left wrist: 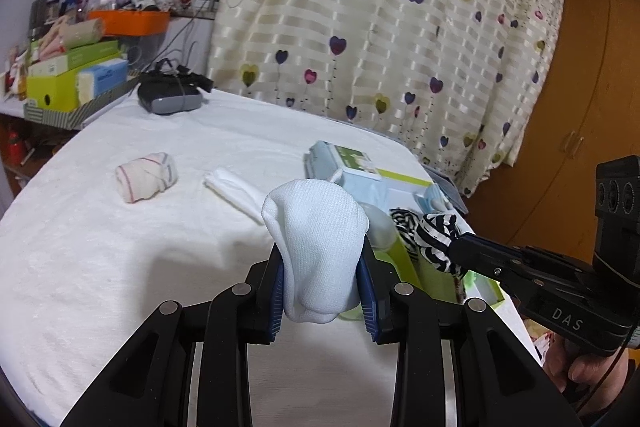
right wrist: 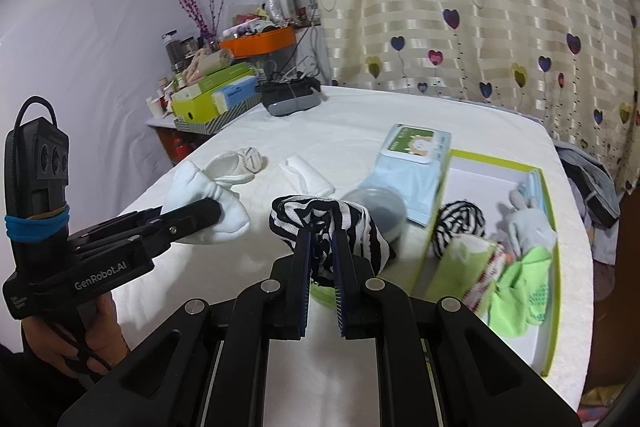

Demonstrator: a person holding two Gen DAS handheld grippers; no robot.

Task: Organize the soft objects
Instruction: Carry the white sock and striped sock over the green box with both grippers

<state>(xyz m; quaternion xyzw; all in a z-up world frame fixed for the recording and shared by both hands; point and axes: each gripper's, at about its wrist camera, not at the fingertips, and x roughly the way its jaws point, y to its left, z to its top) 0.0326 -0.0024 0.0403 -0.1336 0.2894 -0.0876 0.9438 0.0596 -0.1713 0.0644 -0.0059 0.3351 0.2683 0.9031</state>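
Note:
My left gripper (left wrist: 324, 291) is shut on a white sock (left wrist: 316, 243) and holds it above the white table; it also shows in the right wrist view (right wrist: 208, 215). My right gripper (right wrist: 322, 267) is shut on a black-and-white striped sock (right wrist: 332, 223), left of the green-rimmed box (right wrist: 496, 163); this sock also shows in the left wrist view (left wrist: 436, 239). In the box lie a striped sock ball (right wrist: 460, 223), a grey sock (right wrist: 528, 223) and a green sock (right wrist: 520, 291). A rolled pink-striped sock (left wrist: 146, 175) and a folded white sock (left wrist: 236, 189) lie on the table.
A wet-wipes pack (right wrist: 412, 163) and a round grey lid (right wrist: 374, 207) sit beside the box. A black-grey device (left wrist: 170, 95) is at the table's far edge. A cluttered shelf with green boxes (left wrist: 68, 79) stands at the left. A heart-patterned curtain (left wrist: 380, 27) hangs behind.

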